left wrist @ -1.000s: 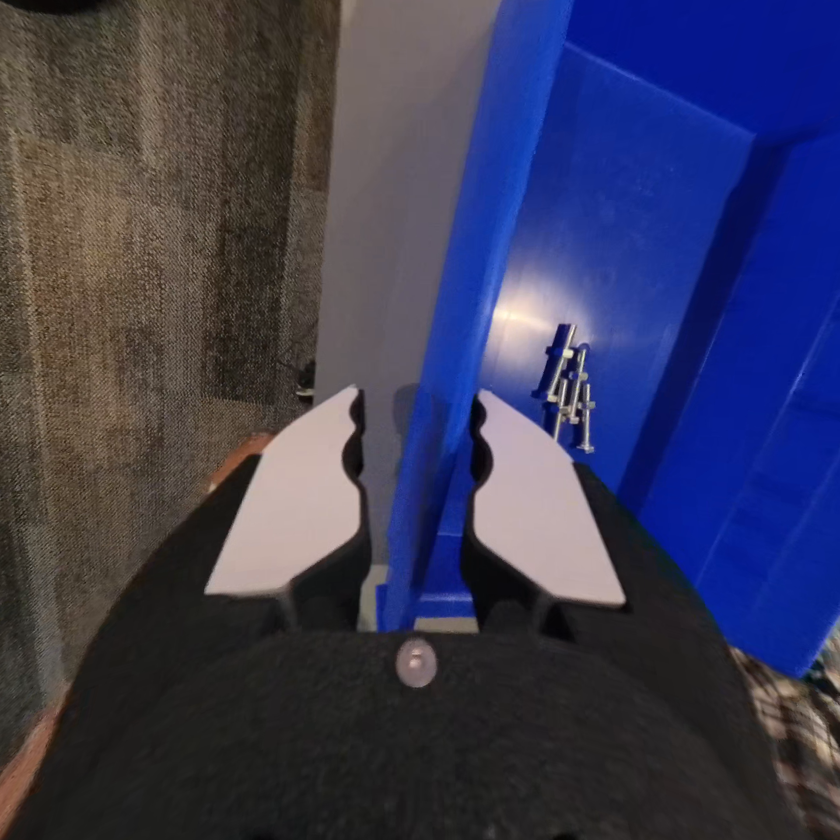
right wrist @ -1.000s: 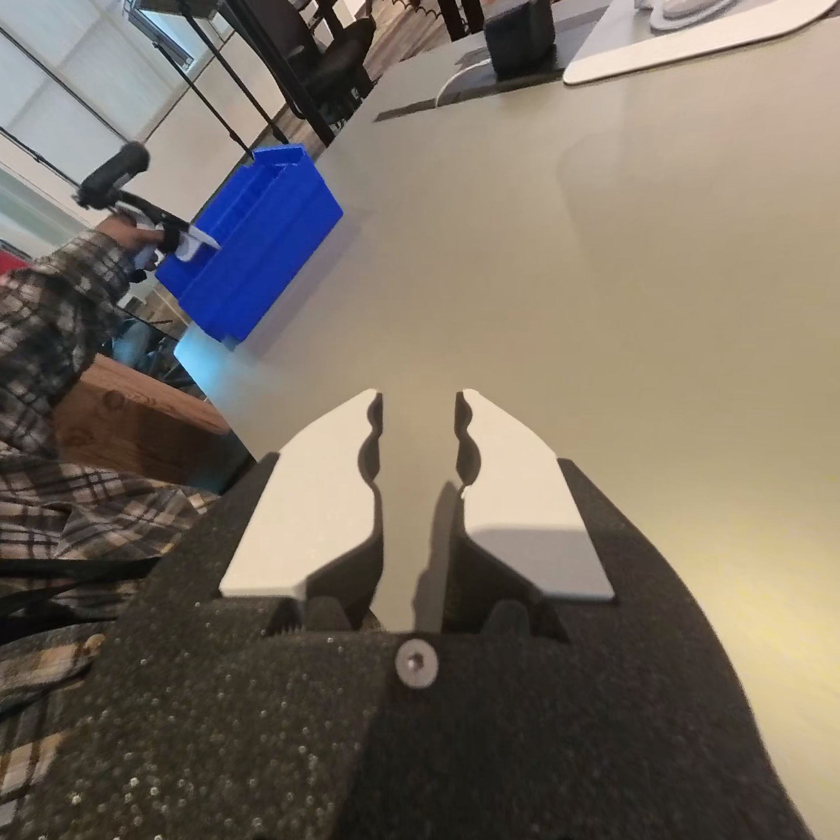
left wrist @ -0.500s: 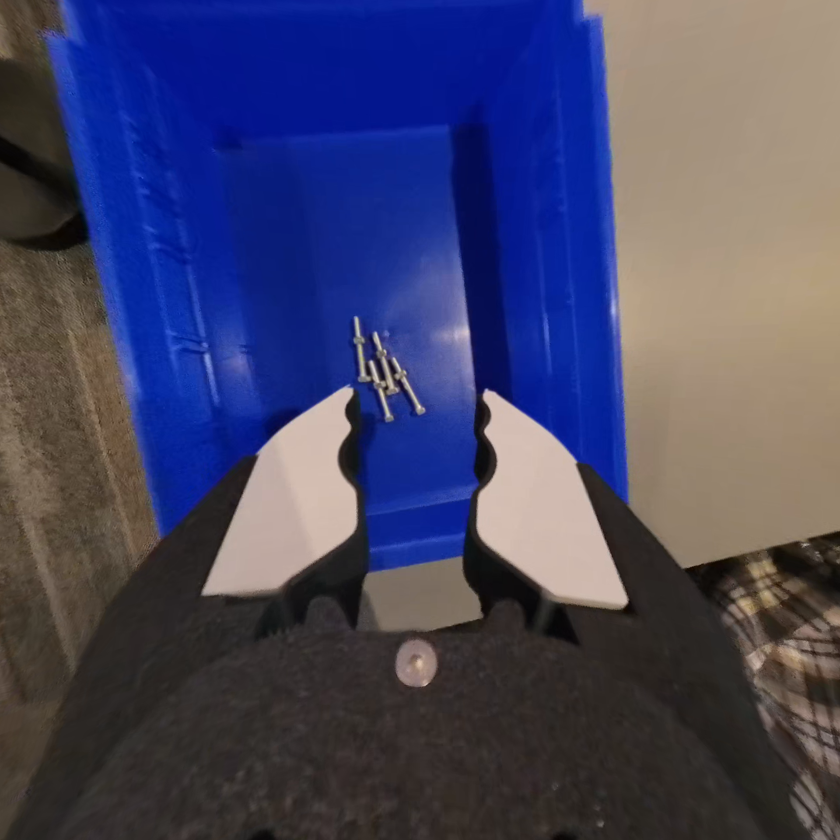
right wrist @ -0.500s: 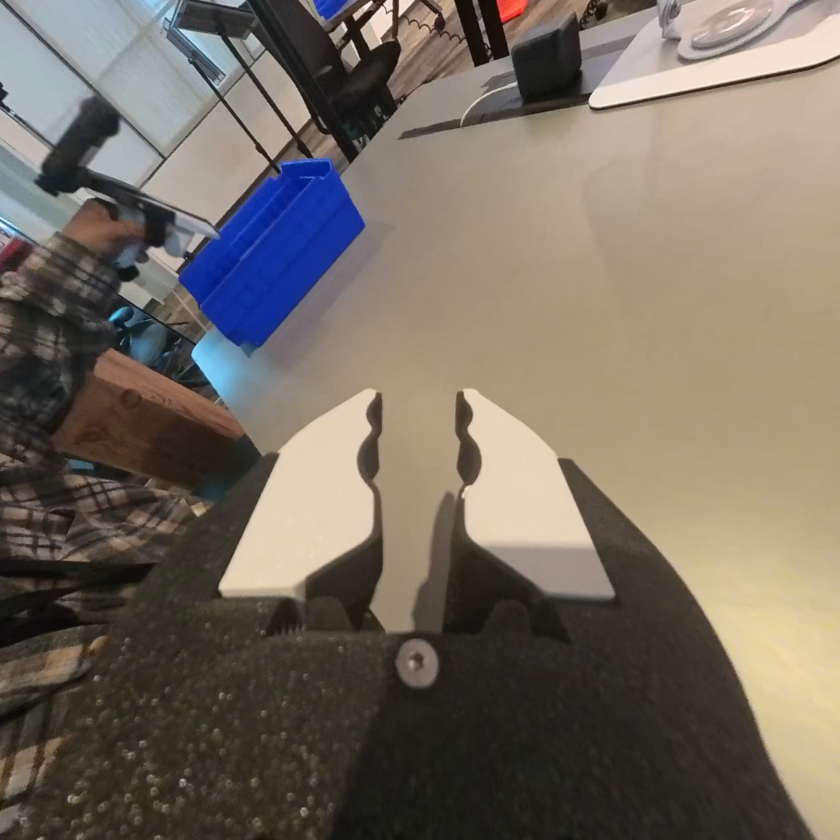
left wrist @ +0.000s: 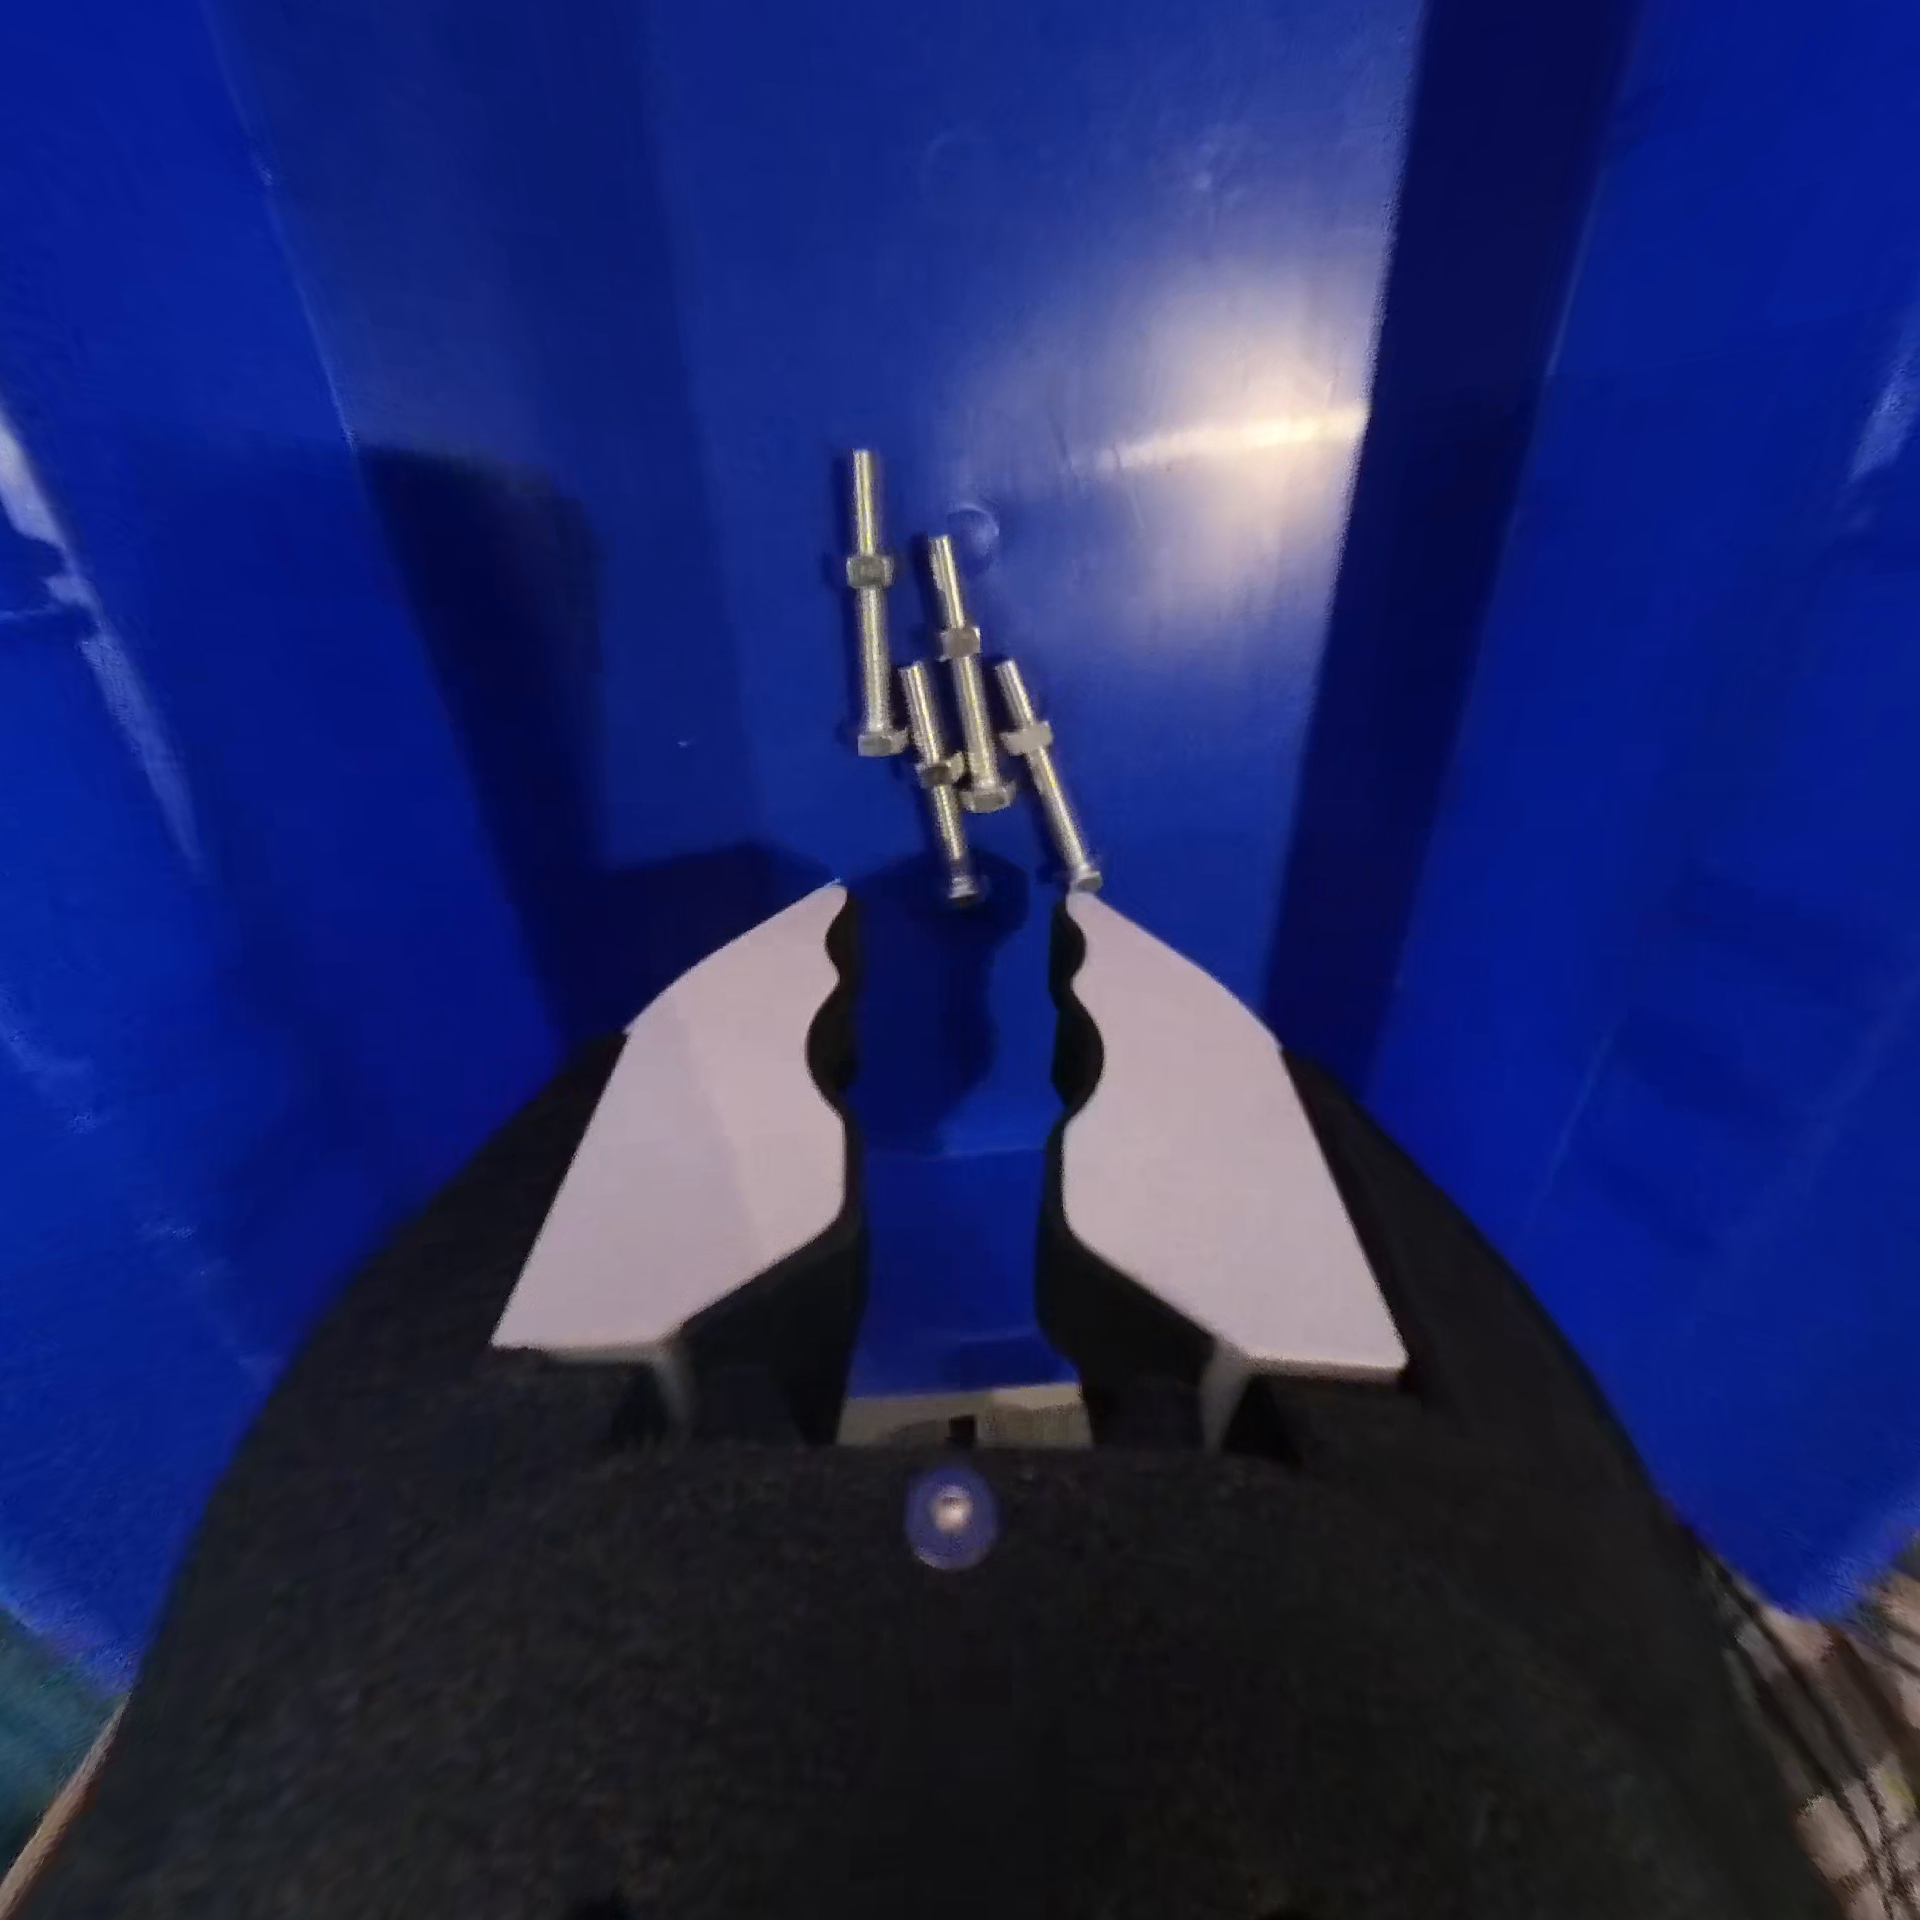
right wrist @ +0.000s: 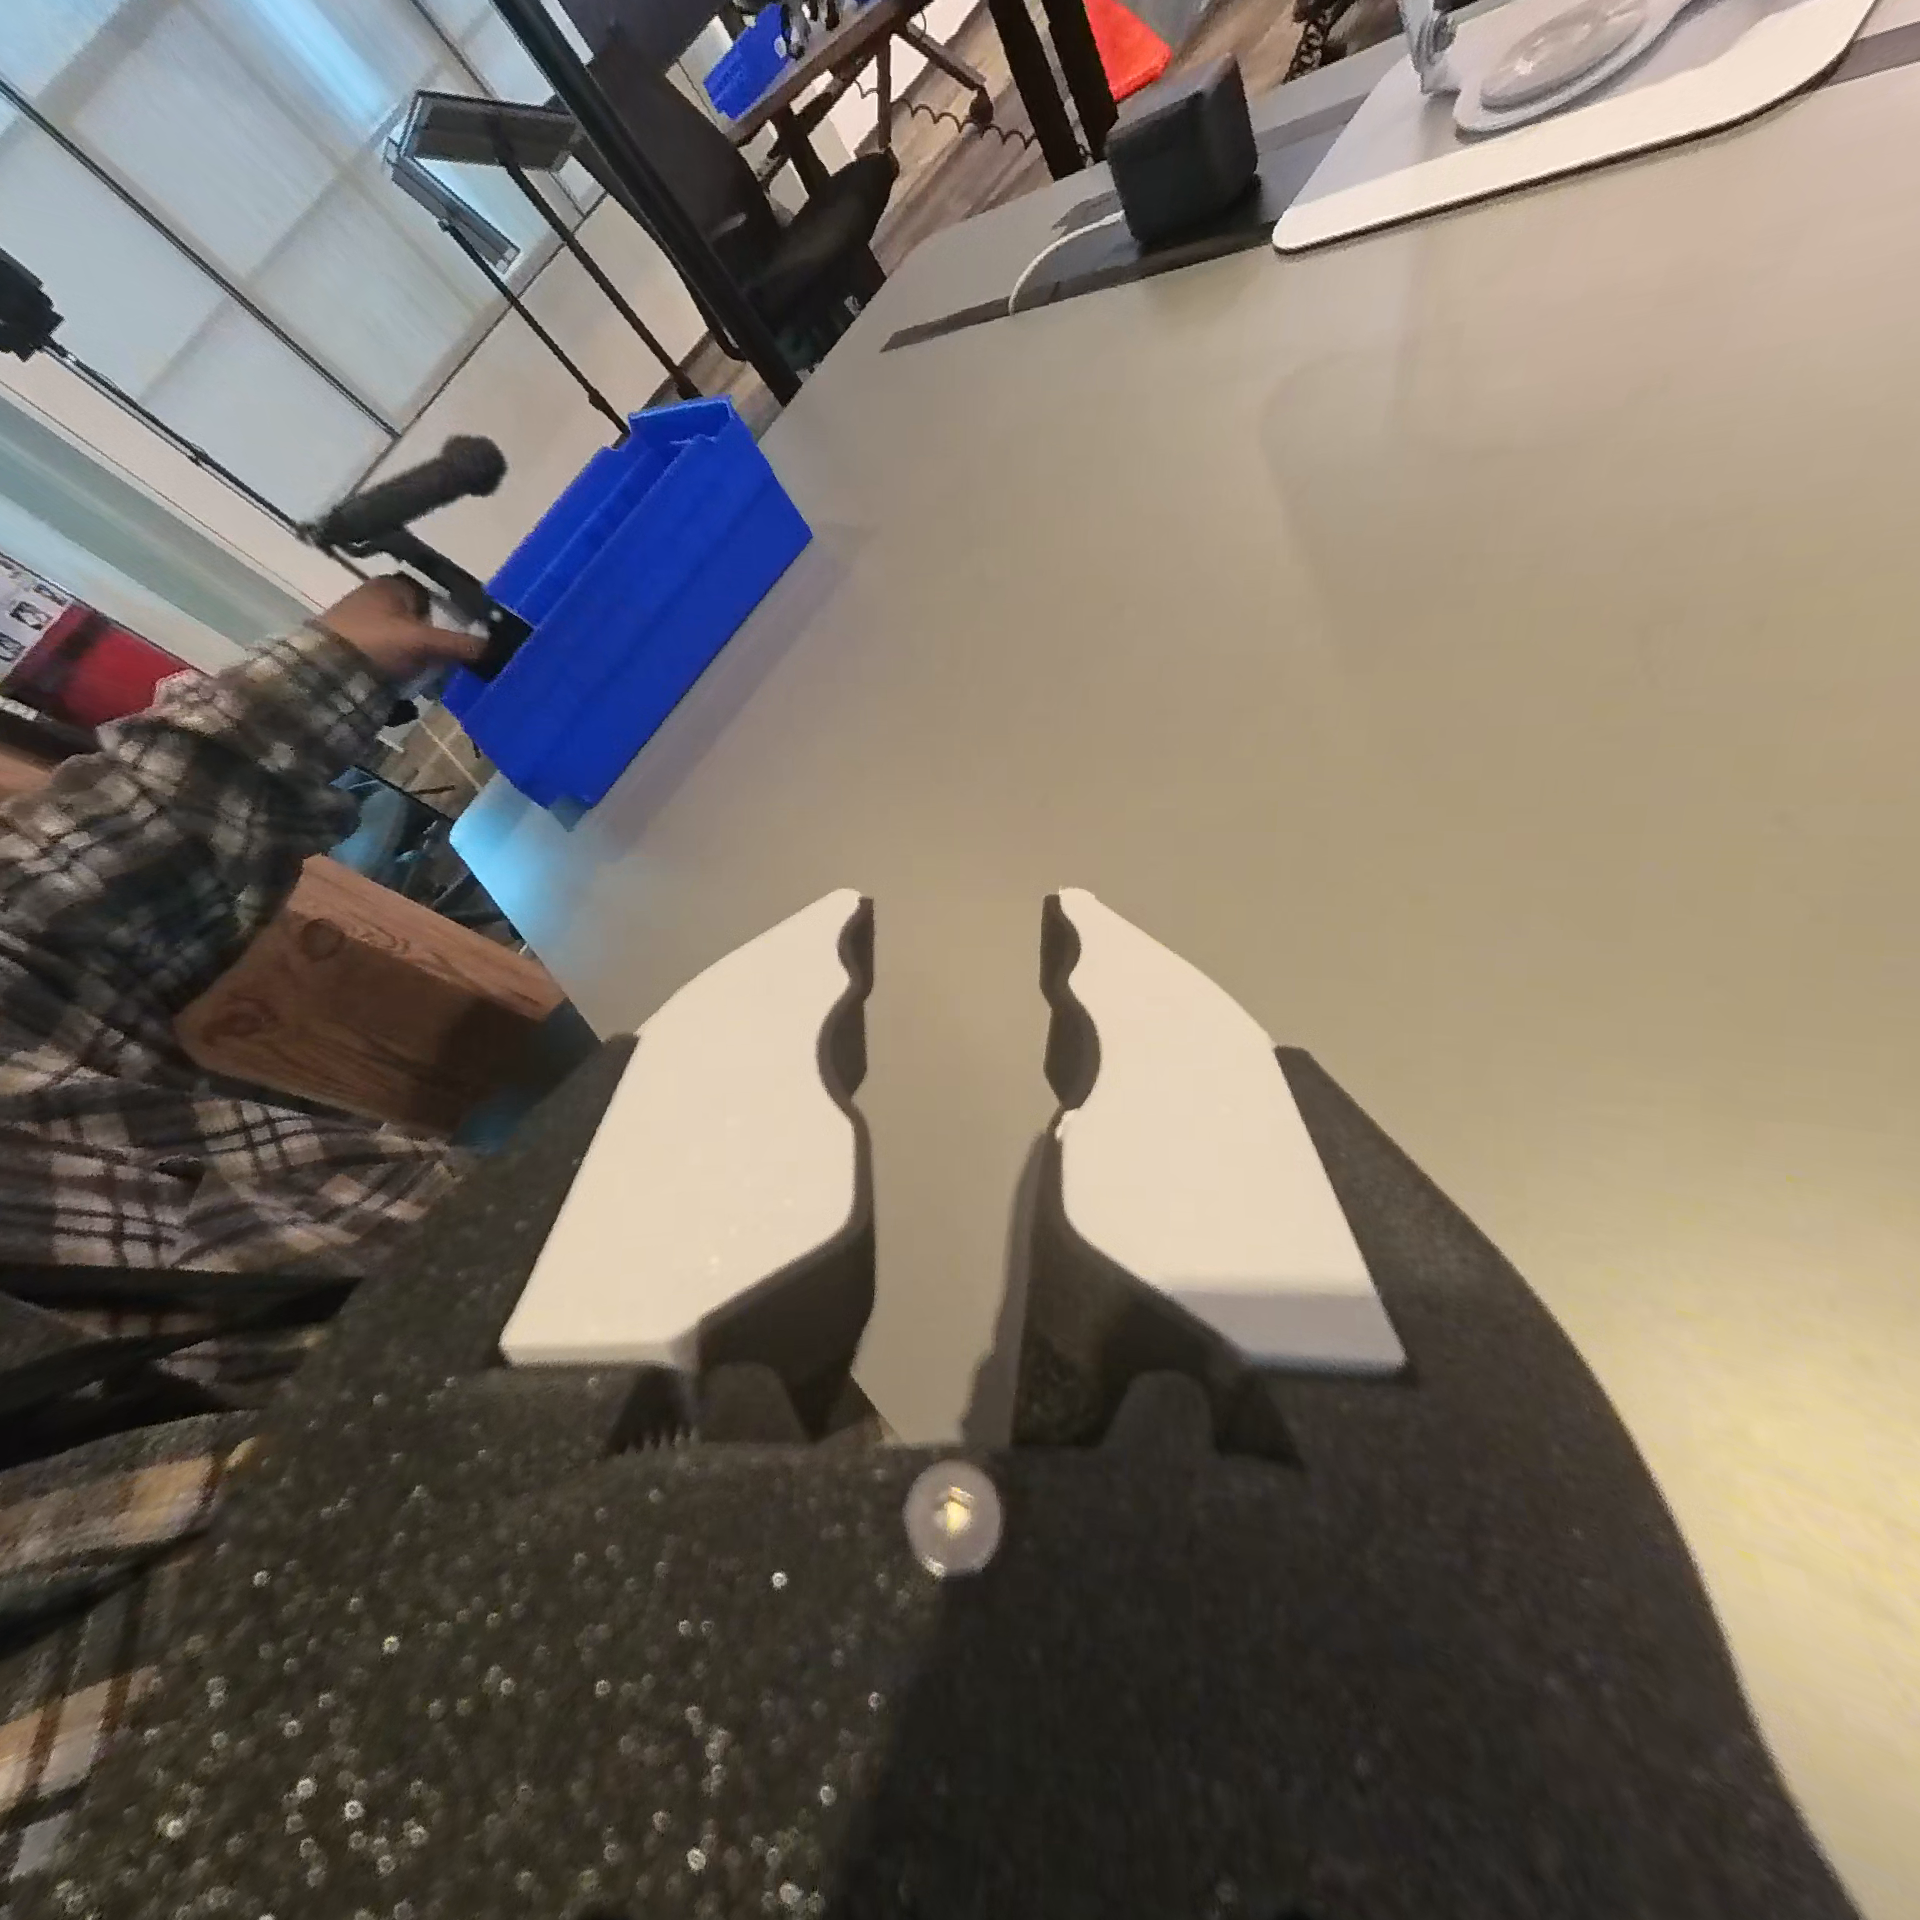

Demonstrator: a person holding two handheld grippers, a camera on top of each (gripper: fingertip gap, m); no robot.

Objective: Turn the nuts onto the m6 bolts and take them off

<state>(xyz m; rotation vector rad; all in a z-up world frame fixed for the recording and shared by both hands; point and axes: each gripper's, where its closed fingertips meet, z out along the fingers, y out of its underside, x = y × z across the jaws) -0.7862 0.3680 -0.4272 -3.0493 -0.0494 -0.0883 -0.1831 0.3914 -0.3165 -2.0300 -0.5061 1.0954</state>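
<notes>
Left wrist view, bin: the left gripper [left wrist: 951,899] is down inside the blue bin [left wrist: 364,520], blue walls filling the frame on every side.
Left wrist view, bolts: four silver bolts [left wrist: 966,717] lie bunched on the bin floor at centre frame, each with a nut [left wrist: 1027,740] partway along its shank.
Left wrist view, tongs: spread, nothing between them; the nearest bolt head [left wrist: 964,889] lies just beyond the tips, untouched.
Right wrist view, table: the right gripper [right wrist: 958,909] hangs over bare grey table [right wrist: 1351,727], centre frame.
Right wrist view, tongs: apart, gripping nothing.
Right wrist view, bin: it sits at the table edge, left of centre, and the person's hand [right wrist: 384,629] has the other gripper dipped into its near end.
Progress: very early, by my reading. No bolt is picked up, and no nut is being turned.
Still to do: grab a bolt, bring it to the right gripper, spin the nut off and on.
</notes>
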